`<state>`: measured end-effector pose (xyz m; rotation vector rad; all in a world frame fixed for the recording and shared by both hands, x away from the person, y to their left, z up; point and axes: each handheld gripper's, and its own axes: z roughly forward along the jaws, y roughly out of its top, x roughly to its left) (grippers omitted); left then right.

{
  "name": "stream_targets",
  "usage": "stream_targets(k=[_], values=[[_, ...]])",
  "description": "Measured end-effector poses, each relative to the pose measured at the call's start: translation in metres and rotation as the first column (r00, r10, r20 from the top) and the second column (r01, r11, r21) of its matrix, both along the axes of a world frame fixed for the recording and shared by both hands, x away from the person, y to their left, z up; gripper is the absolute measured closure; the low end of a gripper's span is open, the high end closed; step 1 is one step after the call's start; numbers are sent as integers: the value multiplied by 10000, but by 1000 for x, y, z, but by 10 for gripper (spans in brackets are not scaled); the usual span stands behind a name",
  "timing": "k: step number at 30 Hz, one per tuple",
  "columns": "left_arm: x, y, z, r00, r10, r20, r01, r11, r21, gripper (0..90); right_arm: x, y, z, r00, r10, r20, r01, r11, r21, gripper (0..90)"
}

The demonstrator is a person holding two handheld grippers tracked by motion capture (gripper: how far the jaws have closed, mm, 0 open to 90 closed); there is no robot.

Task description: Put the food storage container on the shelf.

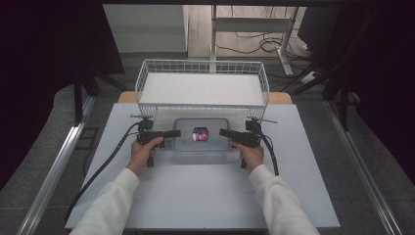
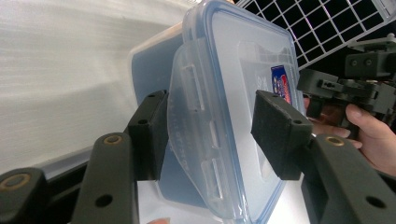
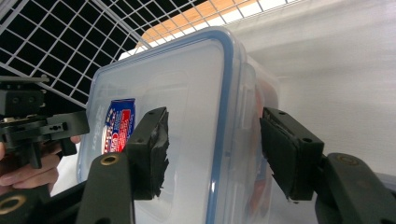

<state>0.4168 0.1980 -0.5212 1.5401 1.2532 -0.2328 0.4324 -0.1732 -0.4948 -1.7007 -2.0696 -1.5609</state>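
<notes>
**Both grippers straddling the container's end latches**

I see the clear plastic container (image 1: 201,136) lying flat on the white table (image 1: 205,196), just near of the wire basket (image 1: 202,88), its blue-rimmed lid on and a red-and-blue label (image 1: 200,133) on top. My left gripper (image 1: 172,133) sits at its left end, jaws wide apart around the latch flap (image 2: 196,135), not pressing it. My right gripper (image 1: 224,132) mirrors this at the right end, jaws spread either side of the lid edge, holding nothing.
</notes>
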Motion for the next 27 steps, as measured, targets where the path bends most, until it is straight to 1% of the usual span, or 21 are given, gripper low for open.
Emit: stream_targets(k=[1,3,5,6,7,8,10,12,14,15,16,17,18,19,20,21,22,24,25,26,27], values=[[-1,0,1,10000,30,13,-31,9999,157,442,-1,0,0,9999,-101,80,102,9999,-111,409],[-3,0,3,9998,157,99,-161,9991,405,392,-5,-1,1,9995,-283,110,285,9994,-207,361],[-7,0,7,9984,286,498,-319,9973,668,367,-9,-4,3,9984,-475,314,487,9980,-409,355],[-10,0,10,9987,232,446,-259,9979,599,359,-11,-5,4,9979,-461,462,486,9973,-544,355],[-12,1,11,9982,144,587,-187,9971,739,350,-14,-6,6,9971,-404,639,443,9971,-614,355],[-14,-1,14,9972,268,702,-320,9967,742,343,-18,-7,8,9967,-412,696,461,9964,-716,351],[-22,-1,18,9956,205,914,-312,9927,1164,327,-25,-11,12,9951,-318,933,412,9941,-1005,349],[-32,0,23,9929,204,1175,-375,9886,1459,315,-34,-15,17,9927,-171,1198,331,9906,-1325,350],[-43,2,26,9900,95,1406,-333,9853,1678,310,-45,-20,23,9872,80,1594,203,9844,-1747,362],[-49,4,27,9892,18,1466,-268,9853,1687,313,-51,-21,25,9832,290,1801,80,9795,-2013,378],[-57,5,28,9881,-96,1537,-190,9828,1836,315,-58,-22,28,9787,535,1980,-55,9719,-2354,401],[-65,7,28,9854,-307,1673,-50,9778,2094,316,-66,-23,29,9723,825,2188,-216,9634,-2672,437],[-73,7,28,9826,-489,1789,45,9706,2408,320,-73,-23,31,9650,1192,2336,-463,9542,-2955,467],[-81,8,27,9796,-624,1912,101,9647,2631,322,-80,-23,31,9574,1514,2460,-677,9454,-3187,486],[-89,9,27,9775,-699,1992,129,9616,2743,323,-86,-23,31,9508,1824,2506,-898,9359,-3406,505],[-96,8,26,9759,-798,2032,184,9576,2874,321,-92,-23,31,9437,2107,2550,-1118,9288,-3534,522],[-102,8,26,9741,-911,2068,249,9528,3026,320,-97,-23,30,9384,2319,2560,-1295,9233,-3616,538],[-112,7,27,9736,-1054,2027,375,9489,3135,319,-105,-22,29,9264,2670,2655,-1525,9107,-3838,584],[-117,7,28,9735,-1134,1987,464,9484,3135,318,-108,-21,27,9221,2841,2627,-1651,9029,-3968,606],[-121,6,28,9732,-1216,1952,543,9462,3190,316,-110,-20,26,9195,2979,2566,-1779,8972,-4042,636],[-125,5,28,9741,-1268,1873,599,9432,3269,316,-111,-19,24,9188,3077,2473,-1905,8943,-4049,676]])
